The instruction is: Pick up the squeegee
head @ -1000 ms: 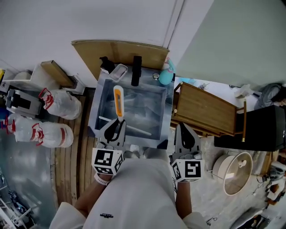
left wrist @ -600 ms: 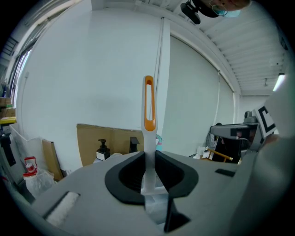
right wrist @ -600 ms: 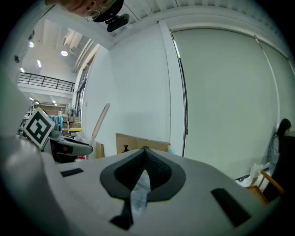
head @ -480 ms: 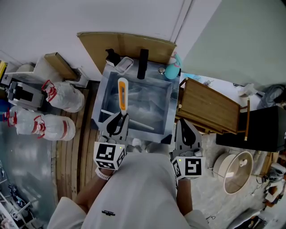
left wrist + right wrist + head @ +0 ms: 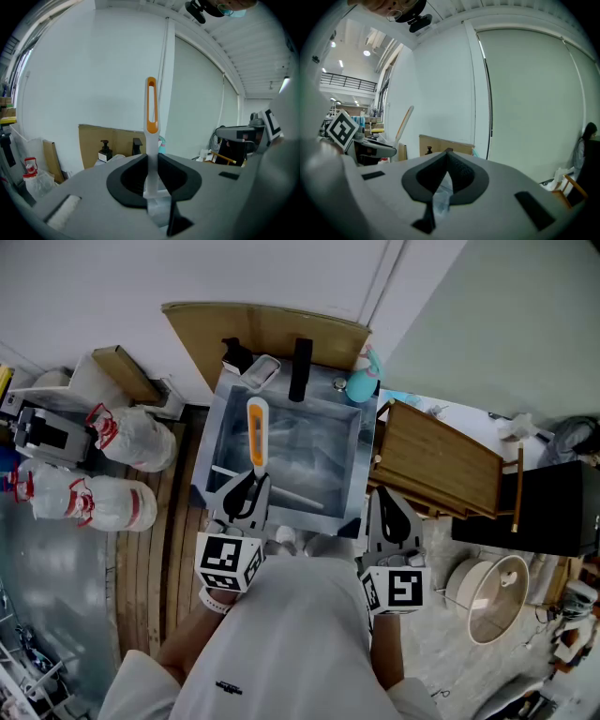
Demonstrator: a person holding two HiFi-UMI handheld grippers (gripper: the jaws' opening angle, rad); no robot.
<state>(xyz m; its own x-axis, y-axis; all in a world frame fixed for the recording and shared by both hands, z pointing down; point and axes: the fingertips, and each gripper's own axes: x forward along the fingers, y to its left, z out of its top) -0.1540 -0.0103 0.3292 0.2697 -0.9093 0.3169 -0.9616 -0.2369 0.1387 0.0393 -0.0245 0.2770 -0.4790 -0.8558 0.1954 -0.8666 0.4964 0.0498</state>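
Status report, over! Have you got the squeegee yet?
Left gripper shut on squeegee, handle pointing up. Right gripper shut, empty. Nothing in the way. Over.

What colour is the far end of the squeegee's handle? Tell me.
Orange, on the white-shafted squeegee; clearest in the left gripper view.

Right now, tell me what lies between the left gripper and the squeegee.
Nothing: the left gripper clamps the squeegee handle directly, as the left gripper view shows.
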